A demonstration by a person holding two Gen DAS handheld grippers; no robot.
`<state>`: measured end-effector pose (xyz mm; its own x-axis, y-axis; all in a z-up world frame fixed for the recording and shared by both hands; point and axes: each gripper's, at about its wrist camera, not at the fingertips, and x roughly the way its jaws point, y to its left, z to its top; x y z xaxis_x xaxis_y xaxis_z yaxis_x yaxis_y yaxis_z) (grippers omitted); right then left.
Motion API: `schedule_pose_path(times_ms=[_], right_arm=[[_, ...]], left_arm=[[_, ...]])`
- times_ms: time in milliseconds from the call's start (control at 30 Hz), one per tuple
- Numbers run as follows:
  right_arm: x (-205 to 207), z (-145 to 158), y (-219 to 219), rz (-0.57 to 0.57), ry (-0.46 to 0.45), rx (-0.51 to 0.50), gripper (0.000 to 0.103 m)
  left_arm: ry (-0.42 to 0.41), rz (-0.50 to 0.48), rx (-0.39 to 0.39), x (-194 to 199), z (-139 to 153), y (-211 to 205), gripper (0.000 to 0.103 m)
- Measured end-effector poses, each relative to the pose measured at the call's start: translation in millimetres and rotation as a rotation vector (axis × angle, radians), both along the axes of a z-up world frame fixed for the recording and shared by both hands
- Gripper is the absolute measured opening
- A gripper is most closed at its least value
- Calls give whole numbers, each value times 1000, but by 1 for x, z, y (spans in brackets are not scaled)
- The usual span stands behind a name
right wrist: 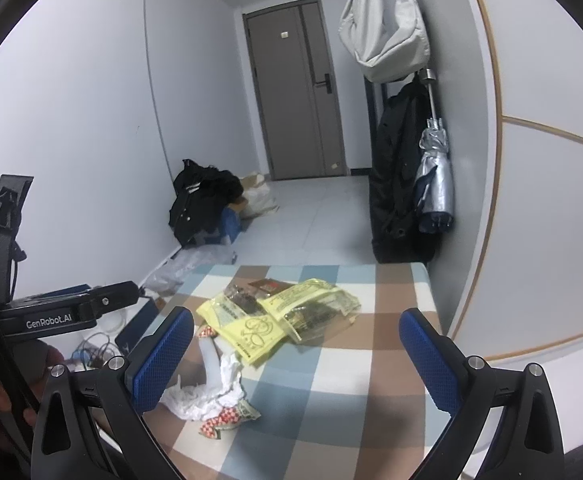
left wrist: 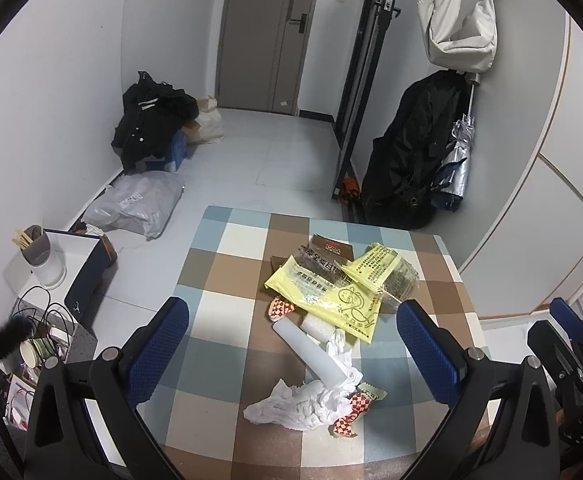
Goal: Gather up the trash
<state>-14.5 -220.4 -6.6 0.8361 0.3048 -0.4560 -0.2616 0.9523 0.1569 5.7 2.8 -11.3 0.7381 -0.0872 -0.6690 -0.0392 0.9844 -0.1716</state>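
Trash lies in a heap on the checkered table (left wrist: 227,272): yellow plastic bags (left wrist: 331,296), a brown wrapper (left wrist: 329,250), a white tube (left wrist: 311,354), crumpled white tissue (left wrist: 295,402) and red-checked wrappers (left wrist: 349,412). My left gripper (left wrist: 293,354) hovers above the heap, open, its blue pads either side of the tube and tissue. My right gripper (right wrist: 295,360) is open too, above the table's near part; the yellow bags (right wrist: 259,320) lie ahead of it, the tissue (right wrist: 207,394) by its left finger. Neither holds anything.
The table's right edge meets a white wall (right wrist: 531,200). Left of the table stand a white cup with sticks (left wrist: 41,256), a dark box (left wrist: 87,280) and cables. On the floor lie a grey parcel bag (left wrist: 135,208) and black clothes (left wrist: 151,124). Coats and an umbrella (left wrist: 455,160) hang ahead on the right.
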Motion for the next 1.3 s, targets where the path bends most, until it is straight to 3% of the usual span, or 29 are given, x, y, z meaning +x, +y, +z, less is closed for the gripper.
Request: schedule_pose_path(times_ms=[167,467,767,933,1233,1300], right_arm=[[2,-3,-4,-10,19,20,103],[15,-15,-11,-36,101,46,103],[24,-22,-8,-26,145,69,103],[28,-25,-11,-25,159,84,103],[35,-28,-15,-23,188,123,103],[35,-28,-16,-20,189,125,103]], left_arm=[[54,-29,-66,4,-8,5,102],[192,-106,-115,10,-35,8,102],[369,-159,-76,17,-73,-1,102],[425,-186,-35,19,-87,-7,101],[440,-221,38,22,-96,-18,100],[450,-228,44,24,-99,-18,95]])
